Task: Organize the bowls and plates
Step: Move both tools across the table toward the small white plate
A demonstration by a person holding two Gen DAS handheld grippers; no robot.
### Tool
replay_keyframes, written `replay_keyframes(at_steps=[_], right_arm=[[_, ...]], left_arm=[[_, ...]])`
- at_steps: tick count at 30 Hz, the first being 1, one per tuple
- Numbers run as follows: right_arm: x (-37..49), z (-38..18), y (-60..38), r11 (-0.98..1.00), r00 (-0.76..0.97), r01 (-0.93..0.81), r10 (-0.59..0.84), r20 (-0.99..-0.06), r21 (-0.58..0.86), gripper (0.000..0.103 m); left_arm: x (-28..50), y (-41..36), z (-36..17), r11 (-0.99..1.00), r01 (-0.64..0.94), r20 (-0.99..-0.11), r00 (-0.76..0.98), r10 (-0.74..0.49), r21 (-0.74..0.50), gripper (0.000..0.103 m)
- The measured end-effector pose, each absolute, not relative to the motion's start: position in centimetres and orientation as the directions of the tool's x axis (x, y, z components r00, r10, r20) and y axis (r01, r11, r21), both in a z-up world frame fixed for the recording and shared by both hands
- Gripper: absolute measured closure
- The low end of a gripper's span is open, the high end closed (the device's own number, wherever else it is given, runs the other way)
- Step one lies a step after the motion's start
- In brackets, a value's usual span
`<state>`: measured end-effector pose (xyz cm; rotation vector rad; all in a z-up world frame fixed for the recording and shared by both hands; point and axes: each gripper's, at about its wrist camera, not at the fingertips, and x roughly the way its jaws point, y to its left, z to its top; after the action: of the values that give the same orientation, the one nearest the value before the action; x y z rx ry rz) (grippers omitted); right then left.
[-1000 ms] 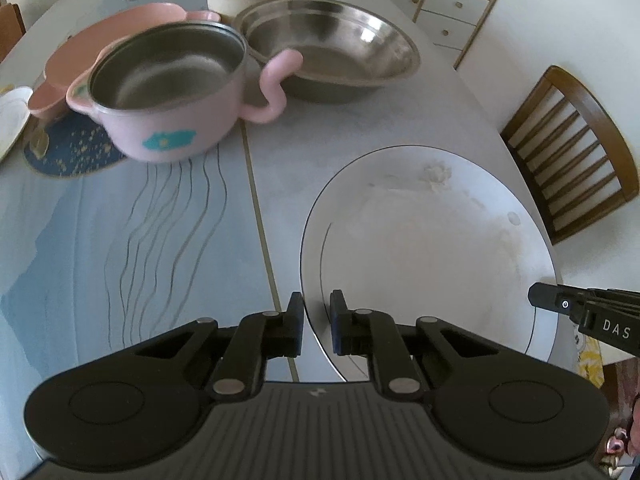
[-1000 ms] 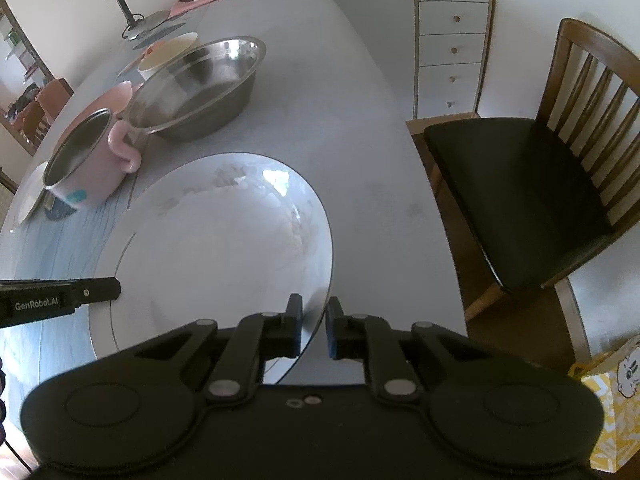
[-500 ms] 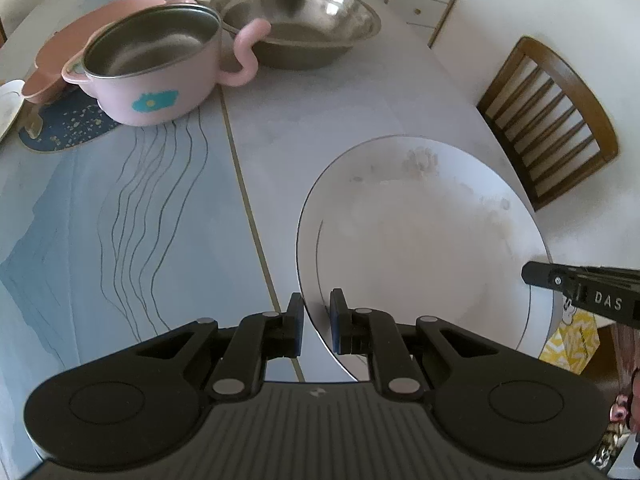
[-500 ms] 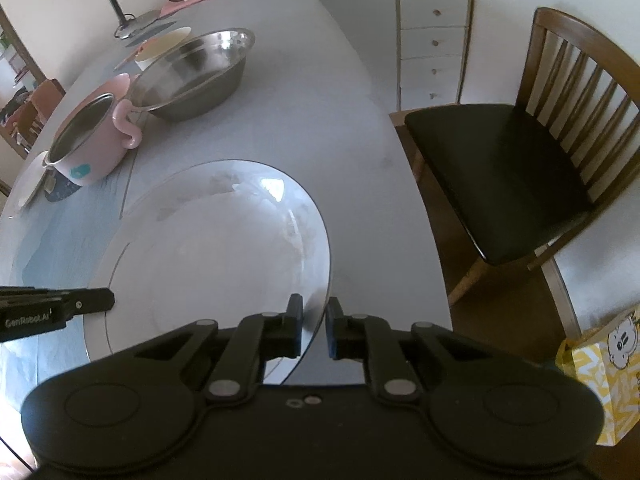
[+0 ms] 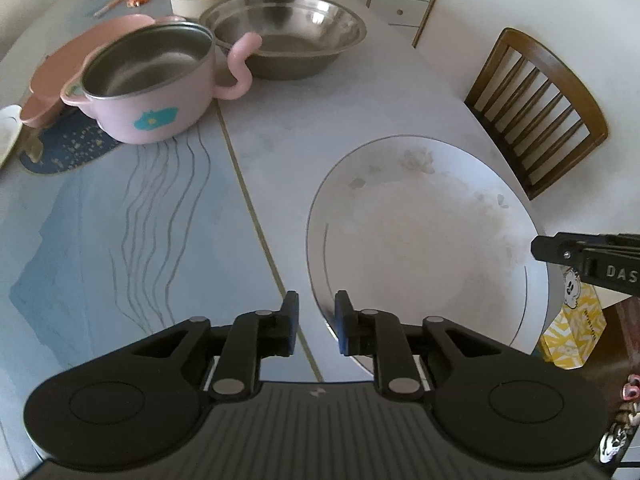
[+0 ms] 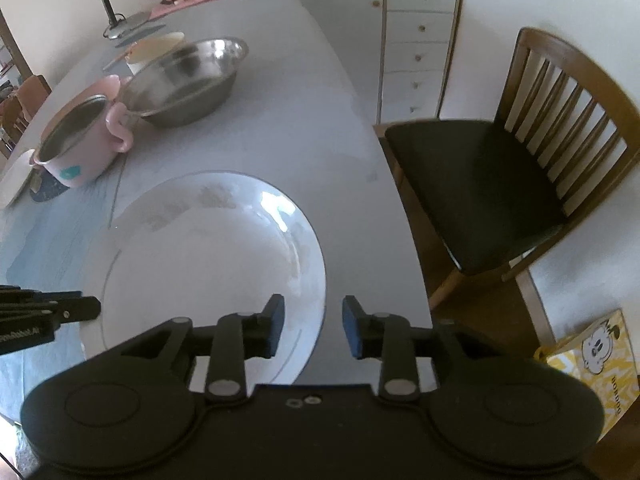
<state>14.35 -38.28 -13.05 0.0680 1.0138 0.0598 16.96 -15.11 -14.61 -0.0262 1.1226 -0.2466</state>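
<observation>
Apparently empty: pink pot (image 5: 148, 92), steel bowl (image 5: 286, 32), white plate (image 5: 420, 248).

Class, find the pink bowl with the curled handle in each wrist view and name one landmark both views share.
Left wrist: pink bowl sits upper left, in front of the steel basin.
Right wrist: pink bowl sits at the left, left of the steel basin.
Shared landmark: the large white plate, low in both views.

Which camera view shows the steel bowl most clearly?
The left wrist view: the steel bowl appears large and sharp there, with its whole rim and inside visible. The right wrist view shows it smaller, farther away and blurred, beside the pink pot.
</observation>
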Motion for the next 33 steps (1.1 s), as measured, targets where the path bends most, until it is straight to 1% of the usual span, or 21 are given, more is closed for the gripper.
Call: replay_keyframes(at_steps=[6, 10, 15, 17, 19, 24, 25, 26, 27, 28, 29, 33], right_arm=[[13.1, -11.3, -36.2, 0.996, 0.57, -0.058, 0.093, -0.816, 0.073, 0.062], [12.2, -10.1, -34.6, 0.993, 0.601, -0.087, 0.113, -0.791, 0.077, 0.05], [11.2, -8.6, -32.3, 0.988, 0.631, -0.132, 0.144, -0.762, 0.078, 0.046], [10.7, -8.0, -31.4, 0.985, 0.645, -0.151, 0.159, -0.747, 0.079, 0.043], [10.2, -7.3, -30.3, 0.981, 0.66, -0.174, 0.178, -0.73, 0.081, 0.041], [9.5, -5.6, -27.5, 0.968, 0.688, -0.236, 0.226, -0.69, 0.081, 0.036], [9.4, -5.4, -27.0, 0.965, 0.692, -0.248, 0.235, -0.683, 0.082, 0.031], [9.3, -5.0, -26.4, 0.961, 0.697, -0.264, 0.249, -0.672, 0.082, 0.028], [9.3, -4.8, -25.9, 0.958, 0.701, -0.275, 0.259, -0.664, 0.083, 0.026], [9.2, -4.5, -25.3, 0.954, 0.705, -0.288, 0.27, -0.655, 0.084, 0.023], [9.1, -4.1, -24.7, 0.95, 0.709, -0.301, 0.282, -0.646, 0.085, 0.02], [9.0, -3.2, -22.4, 0.934, 0.715, -0.346, 0.325, -0.619, 0.091, 0.015]], left_arm=[[15.9, -13.9, -13.3, 0.972, 0.19, -0.864, 0.457, -0.212, -0.138, 0.082], [14.9, -12.5, -12.0, 0.975, 0.178, -0.843, 0.498, -0.203, -0.13, 0.081], [13.5, -10.5, -10.1, 0.981, 0.161, -0.801, 0.571, -0.179, -0.105, 0.067], [12.8, -9.6, -9.2, 0.984, 0.15, -0.78, 0.602, -0.168, -0.096, 0.047], [12.2, -8.7, -8.3, 0.986, 0.135, -0.756, 0.635, -0.159, -0.094, 0.041], [10.7, -6.3, -6.4, 0.991, 0.099, -0.712, 0.689, -0.131, -0.087, 0.041], [10.5, -5.9, -6.1, 0.992, 0.091, -0.705, 0.698, -0.123, -0.083, 0.04], [10.2, -5.3, -5.7, 0.993, 0.083, -0.694, 0.711, -0.115, -0.079, 0.037], [10.0, -4.9, -5.4, 0.994, 0.076, -0.684, 0.722, -0.107, -0.075, 0.036], [9.6, -4.4, -5.1, 0.995, 0.066, -0.672, 0.734, -0.096, -0.069, 0.033], [9.2, -3.8, -4.7, 0.996, 0.058, -0.659, 0.747, -0.086, -0.065, 0.032], [8.3, -1.9, -3.3, 0.998, 0.027, -0.621, 0.782, -0.054, -0.053, 0.03]])
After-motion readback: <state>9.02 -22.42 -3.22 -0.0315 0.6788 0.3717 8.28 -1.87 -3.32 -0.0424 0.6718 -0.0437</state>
